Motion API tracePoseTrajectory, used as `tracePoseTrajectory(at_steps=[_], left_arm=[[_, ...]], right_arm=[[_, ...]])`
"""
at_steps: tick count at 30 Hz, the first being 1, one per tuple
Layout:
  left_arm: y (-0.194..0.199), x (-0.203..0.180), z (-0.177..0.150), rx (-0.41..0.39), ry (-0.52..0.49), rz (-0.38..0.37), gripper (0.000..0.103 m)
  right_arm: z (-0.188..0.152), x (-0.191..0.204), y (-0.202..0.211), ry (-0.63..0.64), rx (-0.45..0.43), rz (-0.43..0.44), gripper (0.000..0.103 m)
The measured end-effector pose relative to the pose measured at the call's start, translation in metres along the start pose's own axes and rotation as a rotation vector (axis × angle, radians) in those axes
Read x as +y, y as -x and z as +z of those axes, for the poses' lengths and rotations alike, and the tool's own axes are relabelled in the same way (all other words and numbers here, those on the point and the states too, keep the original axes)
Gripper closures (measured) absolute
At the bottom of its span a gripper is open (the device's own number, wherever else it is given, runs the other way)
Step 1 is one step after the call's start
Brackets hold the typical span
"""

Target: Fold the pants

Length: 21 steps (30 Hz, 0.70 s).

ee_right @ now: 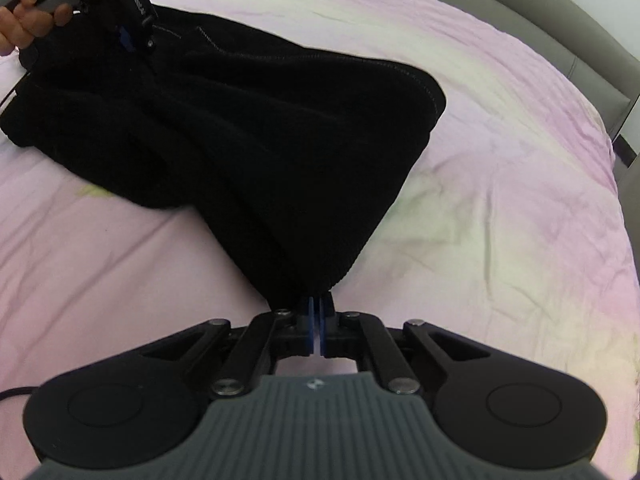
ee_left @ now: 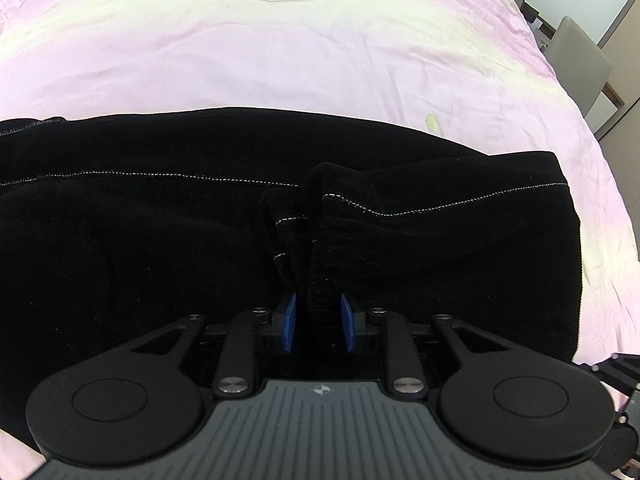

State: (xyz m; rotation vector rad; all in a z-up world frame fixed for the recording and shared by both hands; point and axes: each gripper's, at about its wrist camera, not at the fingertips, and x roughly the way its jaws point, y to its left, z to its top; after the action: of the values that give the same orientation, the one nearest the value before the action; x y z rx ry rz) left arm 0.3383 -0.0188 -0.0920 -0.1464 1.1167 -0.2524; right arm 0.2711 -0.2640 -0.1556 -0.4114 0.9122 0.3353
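Black pants (ee_left: 160, 240) with pale stitched seams lie across a pink bedsheet (ee_left: 280, 48). My left gripper (ee_left: 319, 316) is shut on a bunched ridge of the fabric that stands up between its blue pads (ee_left: 290, 318). In the right wrist view the pants (ee_right: 248, 120) stretch in a taut cone down to my right gripper (ee_right: 316, 308). Its blue pads (ee_right: 310, 320) are pressed together, with the cloth's edge pinched at their tips. The left gripper (ee_right: 136, 36) shows at the top left, gripping the far part of the pants, with a hand (ee_right: 28, 12) on its handle.
The pink sheet (ee_right: 500, 200) spreads wrinkled around the pants. A grey padded bed frame (ee_right: 560, 32) curves along the far right. A grey chair (ee_left: 580, 60) and white furniture stand beyond the bed's edge. A dark cable (ee_right: 12, 392) lies at the lower left.
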Motion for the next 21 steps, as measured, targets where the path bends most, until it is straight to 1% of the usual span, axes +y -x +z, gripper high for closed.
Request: tracePoseTrajectory(at_steps=[2, 4, 5, 7, 8, 9, 11, 13, 15, 16, 19, 21], left_arm=[[-0.004, -0.002, 0.002, 0.008, -0.011, -0.004, 0.073], [-0.004, -0.005, 0.002, 0.008, -0.051, 0.009, 0.068], [-0.003, -0.007, 0.001, 0.006, -0.069, 0.021, 0.064], [0.001, -0.010, 0.001, 0.009, -0.099, 0.037, 0.059], [0.004, -0.011, 0.001, 0.006, -0.116, 0.046, 0.053], [0.008, -0.011, 0.001, 0.002, -0.132, 0.057, 0.047], [0.017, -0.011, 0.001, 0.009, -0.161, 0.070, 0.044], [0.028, -0.009, 0.000, 0.001, -0.192, 0.104, 0.042], [0.039, -0.006, -0.003, 0.002, -0.227, 0.191, 0.044], [0.045, -0.003, -0.004, 0.003, -0.241, 0.209, 0.045], [0.071, 0.014, -0.011, -0.019, -0.233, 0.199, 0.045], [0.089, 0.024, -0.015, -0.047, -0.226, 0.182, 0.045]], right_arm=[[0.001, -0.003, -0.006, -0.015, 0.021, 0.016, 0.103], [0.005, -0.013, -0.006, -0.066, 0.039, 0.042, 0.103], [0.006, -0.017, -0.004, -0.091, 0.047, 0.054, 0.103], [0.006, -0.021, -0.003, -0.105, 0.071, 0.056, 0.103], [0.006, -0.024, -0.005, -0.114, 0.116, 0.075, 0.103], [0.003, -0.025, -0.003, -0.116, 0.133, 0.078, 0.103], [0.000, -0.028, 0.007, -0.125, 0.131, 0.052, 0.103], [0.000, -0.036, 0.017, -0.188, 0.131, 0.069, 0.103], [0.005, -0.042, 0.026, -0.228, 0.130, 0.075, 0.103], [0.008, -0.044, 0.030, -0.237, 0.124, 0.075, 0.102], [0.024, -0.040, 0.046, -0.235, 0.088, 0.080, 0.099], [0.035, -0.032, 0.056, -0.220, 0.057, 0.075, 0.093]])
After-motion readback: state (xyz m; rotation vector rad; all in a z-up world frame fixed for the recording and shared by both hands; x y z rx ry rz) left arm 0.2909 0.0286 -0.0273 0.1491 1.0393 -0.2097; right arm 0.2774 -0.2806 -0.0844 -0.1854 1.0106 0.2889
